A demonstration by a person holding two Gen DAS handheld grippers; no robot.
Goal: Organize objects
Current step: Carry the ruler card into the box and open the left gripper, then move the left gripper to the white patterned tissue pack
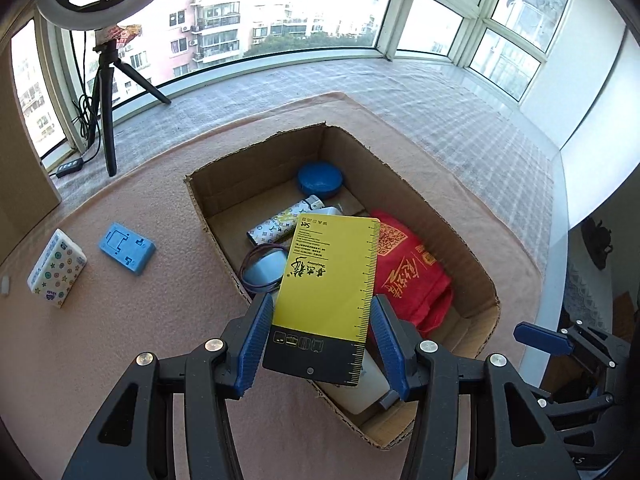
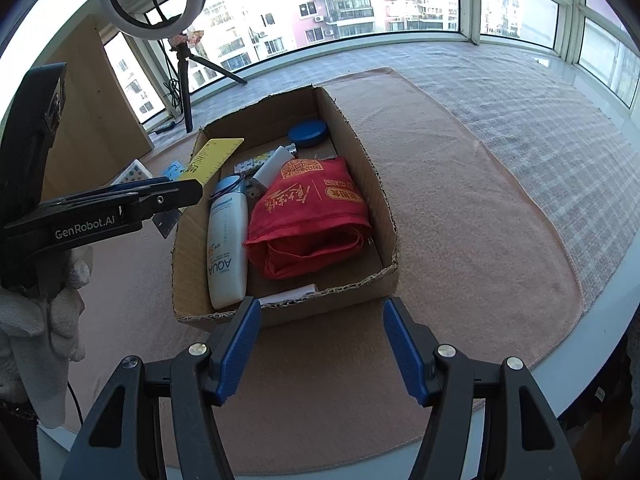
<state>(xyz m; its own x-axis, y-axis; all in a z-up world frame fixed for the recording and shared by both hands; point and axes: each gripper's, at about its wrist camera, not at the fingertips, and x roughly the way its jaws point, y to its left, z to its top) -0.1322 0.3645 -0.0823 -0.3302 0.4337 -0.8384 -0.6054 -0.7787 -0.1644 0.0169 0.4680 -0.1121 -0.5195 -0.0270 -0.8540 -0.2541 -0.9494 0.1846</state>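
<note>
- The left gripper (image 1: 320, 336), black-framed with blue ribbed pads, clamps a flat yellow card with a black lower band and a ruler scale along one edge (image 1: 330, 276); the card's black end sits squeezed between the two pads, and its yellow end juts forward above the open brown cardboard box (image 1: 464, 248).
- From the right wrist view the same card (image 2: 210, 160) shows edge-on above the box's left wall (image 2: 188, 236), held clear of the contents by the left gripper (image 2: 176, 196), itself gripped by a hand in a white knitted glove (image 2: 36, 320).
- The right gripper (image 2: 320, 344) hangs over the pink felt mat (image 2: 460, 240) just in front of the box's near wall, its jaws parted with nothing between them.
- Inside the box: a folded red cloth bag with gold print (image 2: 308, 216) along the right wall, a white bottle lettered AQUA (image 2: 226, 248) lying along the left wall, a round blue lid (image 1: 320, 180) in the far corner, and a patterned white pouch (image 1: 280, 224) behind the card.
- On the mat near its left edge, well apart from the box, lie a light blue moulded plastic block (image 1: 127, 249) and, just beside it, a white tissue pack dotted with coloured faces (image 1: 57, 267).
- Beyond the mat's far left corner a black tripod carrying a white ring light (image 1: 108, 92) stands on the checked cloth by the window.
</note>
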